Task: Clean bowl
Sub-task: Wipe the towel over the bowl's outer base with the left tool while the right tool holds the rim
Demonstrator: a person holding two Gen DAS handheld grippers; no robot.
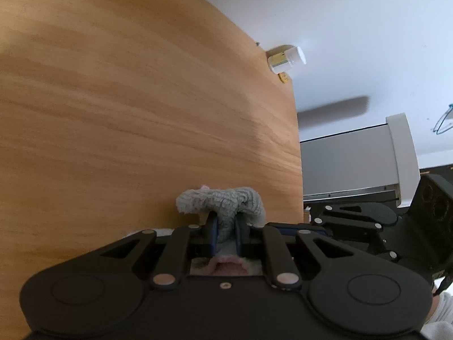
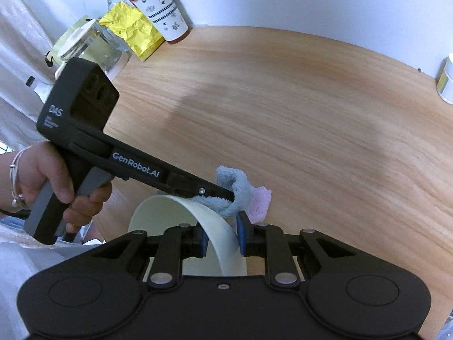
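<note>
You are clenching the left gripper (image 1: 225, 233) on a cloth (image 1: 223, 202), grey-blue with a pink part, and its blue pads are pinching the bunched fabric between them, with the loose end sticking out past the tips. In the right wrist view your left hand (image 2: 61, 181) is wrapping the grip of that tool, bracelets on the wrist, and the tool's nose is pressing the cloth (image 2: 236, 195) against the top rim of the bowl (image 2: 203, 226). You are grasping the bowl with the right gripper (image 2: 220, 239): its blue pads are sitting on either side of the pale cream wall, one inside, one outside, tight against it. The bowl is being held tilted on its side just above the near edge of the wooden table (image 2: 311, 113), opening facing left toward your left hand, so I cannot tell whether it is touching the tabletop. The pink part of the cloth is hanging off the bowl's right side toward the table. Along the far left corner of the table a red-lidded patterned cup (image 2: 162, 8), a yellow crumpled bag (image 2: 133, 32) and a glass jar (image 2: 90, 48) are standing close together by the wall. At the far right edge a small white bottle (image 1: 286, 58) is standing near the wall, well apart from the bowl. The middle of the table is showing only wood grain.
</note>
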